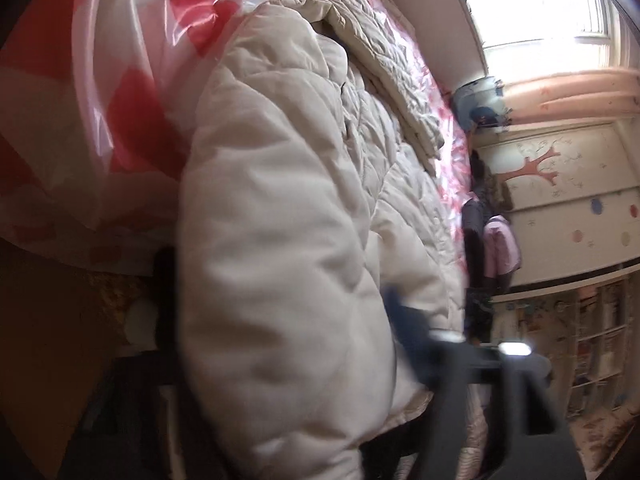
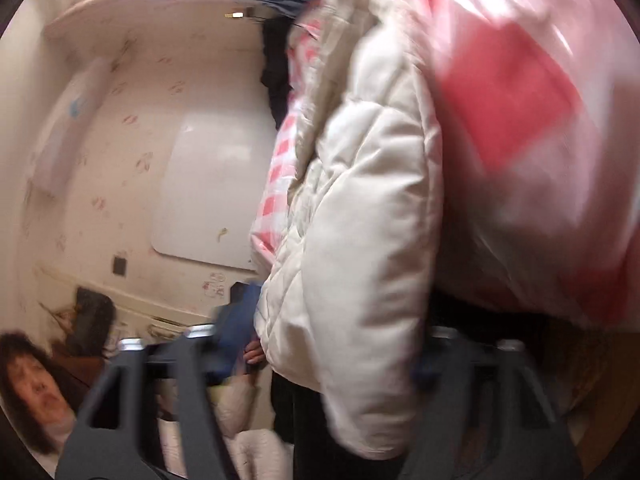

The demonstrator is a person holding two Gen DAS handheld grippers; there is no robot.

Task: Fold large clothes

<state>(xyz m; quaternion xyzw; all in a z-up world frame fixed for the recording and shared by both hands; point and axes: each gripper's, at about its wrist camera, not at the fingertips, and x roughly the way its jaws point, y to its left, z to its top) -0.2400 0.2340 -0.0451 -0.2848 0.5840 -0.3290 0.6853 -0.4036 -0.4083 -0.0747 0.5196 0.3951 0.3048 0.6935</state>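
Coat (image 1: 288, 216): cream, quilted, on red-checked plastic sheet (image 1: 132, 92), hanging over its edge.
Left gripper (image 1: 280, 312): clamped on coat fold.
Right gripper (image 2: 336, 344): clamped on coat hem.
Left view only: window (image 1: 532, 0), shelves (image 1: 596, 344).
Right view only: person (image 2: 32, 392), whiteboard (image 2: 216, 188).

My right gripper (image 2: 336, 344): dark grey plastic finger arms w/ triangular cut-outs, blue pads (image 2: 236, 320), shiny silver screw heads on top. My left gripper (image 1: 280, 312): same grey build, blue pad at 4 o'clock, one bright silver screw, blurred.
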